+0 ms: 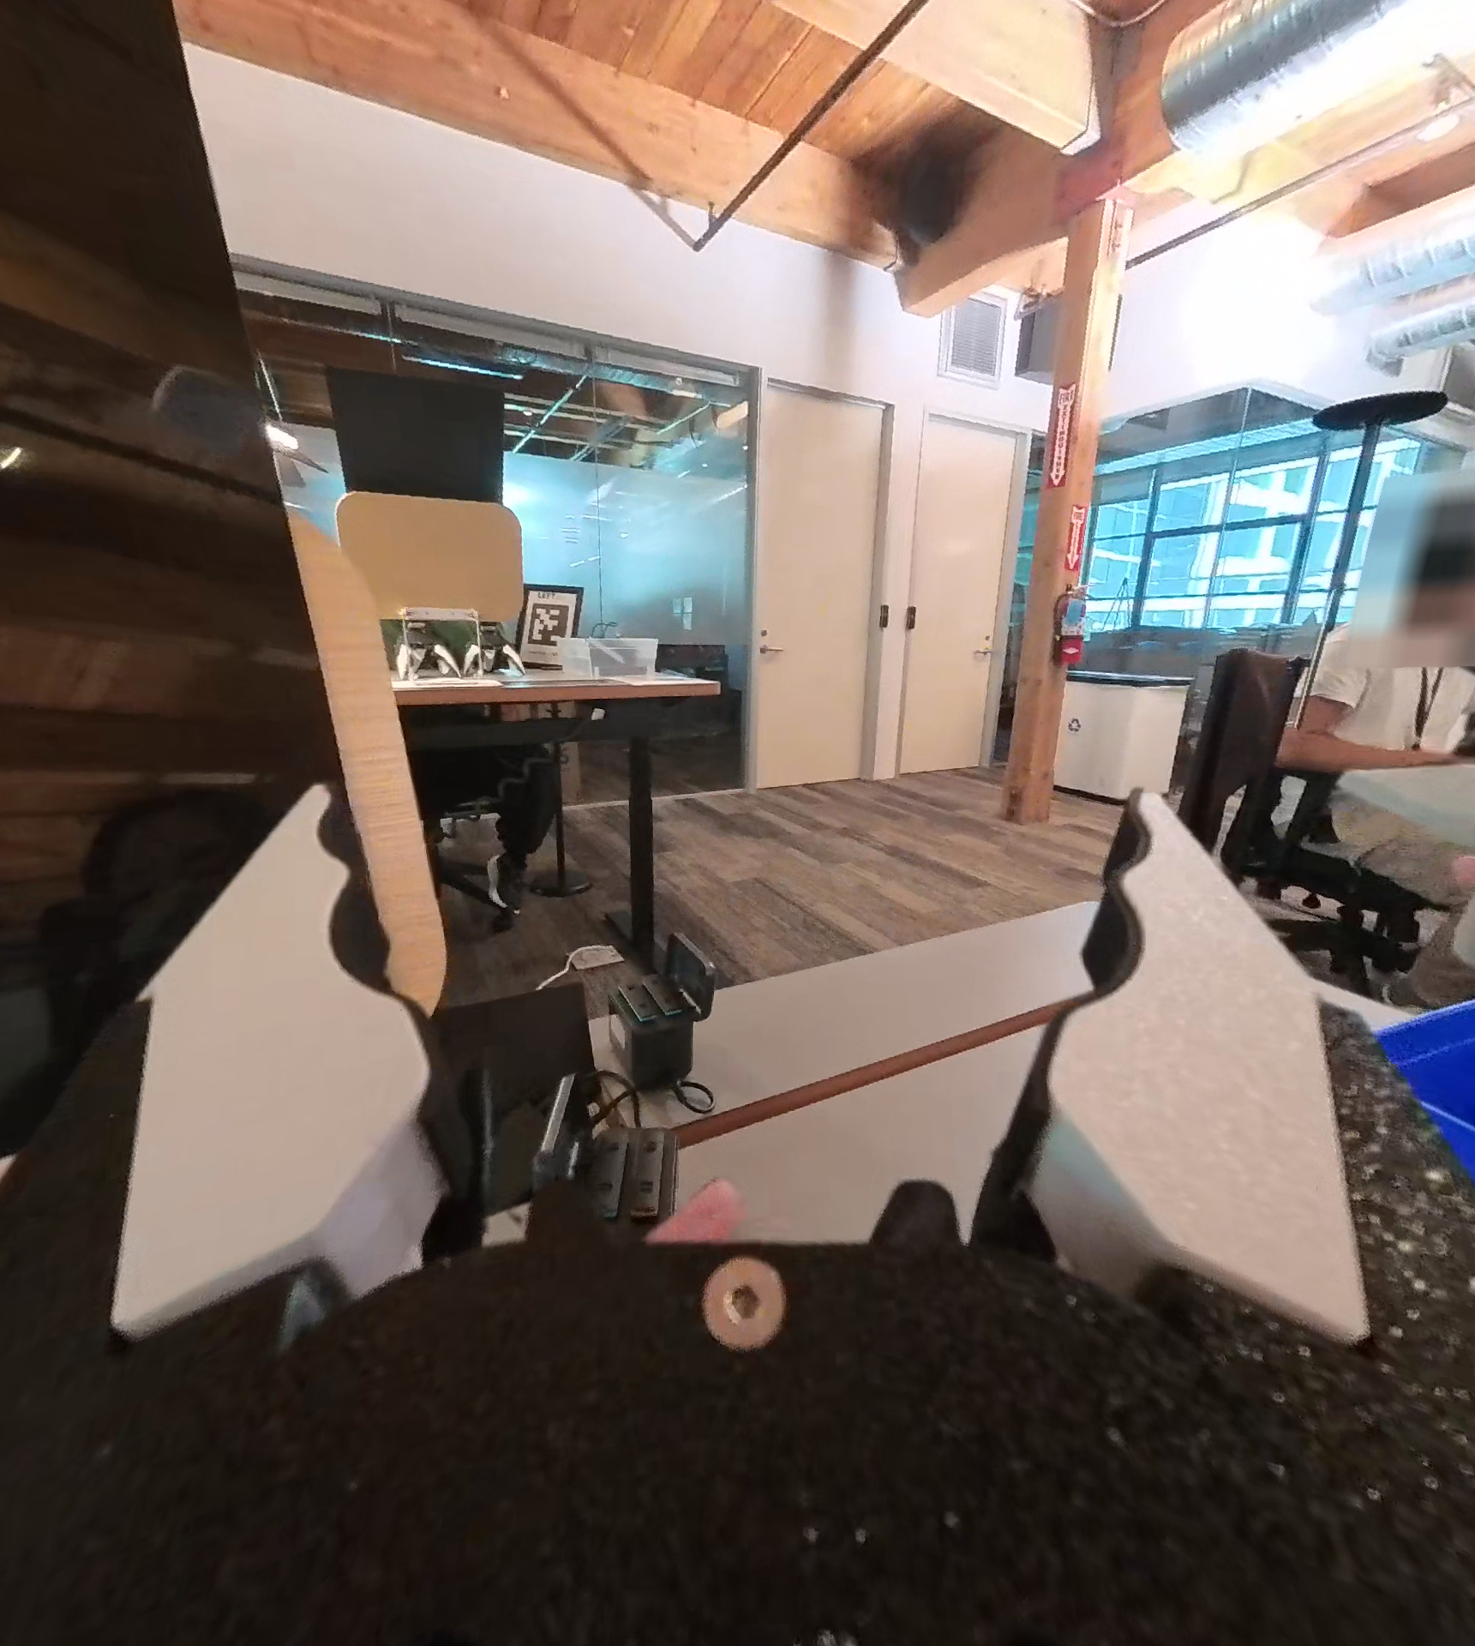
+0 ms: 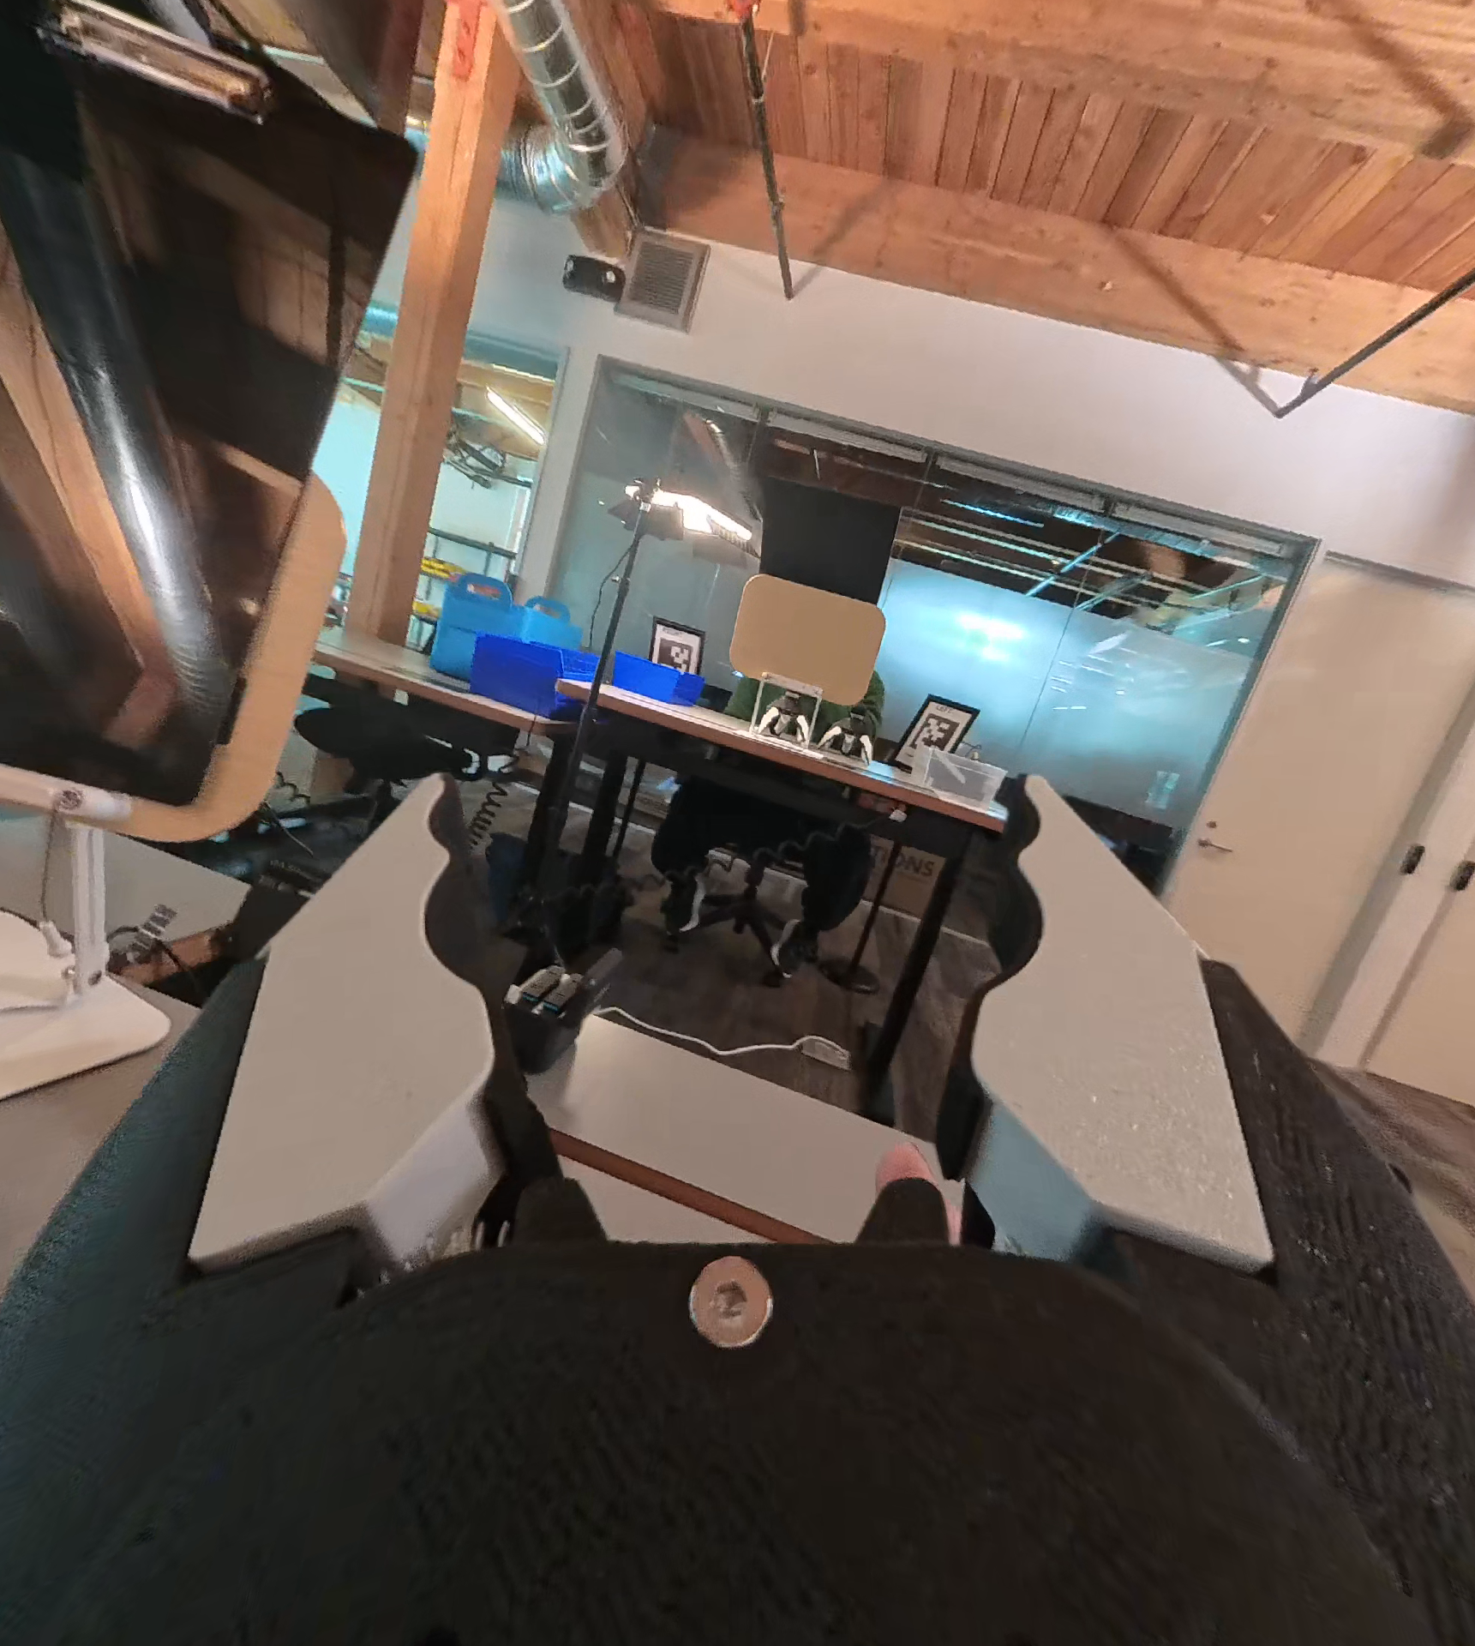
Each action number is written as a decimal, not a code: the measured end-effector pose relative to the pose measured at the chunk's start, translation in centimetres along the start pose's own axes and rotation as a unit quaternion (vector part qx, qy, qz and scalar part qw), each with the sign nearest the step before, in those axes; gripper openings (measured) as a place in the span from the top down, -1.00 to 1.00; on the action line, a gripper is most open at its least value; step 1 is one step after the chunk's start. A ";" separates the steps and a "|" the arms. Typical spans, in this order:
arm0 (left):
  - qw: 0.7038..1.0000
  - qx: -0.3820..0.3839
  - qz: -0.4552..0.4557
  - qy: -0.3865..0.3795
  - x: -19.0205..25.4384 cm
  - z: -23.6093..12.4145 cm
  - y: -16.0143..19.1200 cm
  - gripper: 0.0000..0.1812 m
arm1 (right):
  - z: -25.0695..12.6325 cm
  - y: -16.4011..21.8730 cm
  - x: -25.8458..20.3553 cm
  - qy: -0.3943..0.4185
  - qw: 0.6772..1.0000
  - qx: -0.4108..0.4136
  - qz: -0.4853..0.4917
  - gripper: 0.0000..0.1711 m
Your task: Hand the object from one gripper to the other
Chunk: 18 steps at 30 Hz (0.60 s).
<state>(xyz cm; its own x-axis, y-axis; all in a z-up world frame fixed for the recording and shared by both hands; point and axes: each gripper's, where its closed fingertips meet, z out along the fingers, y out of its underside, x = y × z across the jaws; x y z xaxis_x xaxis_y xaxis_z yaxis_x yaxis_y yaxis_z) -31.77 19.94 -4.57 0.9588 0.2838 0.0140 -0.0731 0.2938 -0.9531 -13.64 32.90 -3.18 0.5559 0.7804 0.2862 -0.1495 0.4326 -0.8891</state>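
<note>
Left wrist view shows the left claw [image 1: 733, 900] spread wide, gripping nothing, above the grey bench [image 1: 894, 1006]. Right wrist view shows the right claw [image 2: 729, 877] equally wide and bare. The object cannot be made out in either view.

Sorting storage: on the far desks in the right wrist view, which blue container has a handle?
The lighter blue box farthest left, with an arched handle; the darker bins beside it are low, without handles.

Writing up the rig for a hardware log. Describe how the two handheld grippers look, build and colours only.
Both look alike. The left gripper and right gripper each have two broad, flat pale grey fingers with black scalloped inner edges, set on a rough, speckled black body with one silver hex screw at the centre. No cables or sleeves show.
</note>
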 end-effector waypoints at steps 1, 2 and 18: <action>1.000 0.007 0.002 0.003 0.3 -0.1 -0.3 -0.74 | -0.1 0.0 0.1 -0.003 1.000 0.001 0.012 -0.34; 1.000 0.013 0.005 0.005 0.5 -0.2 -0.6 -0.74 | -0.1 0.0 0.2 -0.005 1.000 0.002 0.025 -0.33; 0.928 -0.208 0.261 -0.163 -3.8 -17.5 -0.9 -0.06 | -1.0 3.0 0.2 -0.063 0.993 -0.095 0.023 -0.23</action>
<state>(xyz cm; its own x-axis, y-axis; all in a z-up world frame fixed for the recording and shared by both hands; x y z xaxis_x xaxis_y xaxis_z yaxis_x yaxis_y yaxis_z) -30.50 2.59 -9.08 0.6829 0.5697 -0.4572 -0.3271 -0.3211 -0.8888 -13.17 33.94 -6.17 0.4434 0.8530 0.2753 -0.0082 0.3110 -0.9504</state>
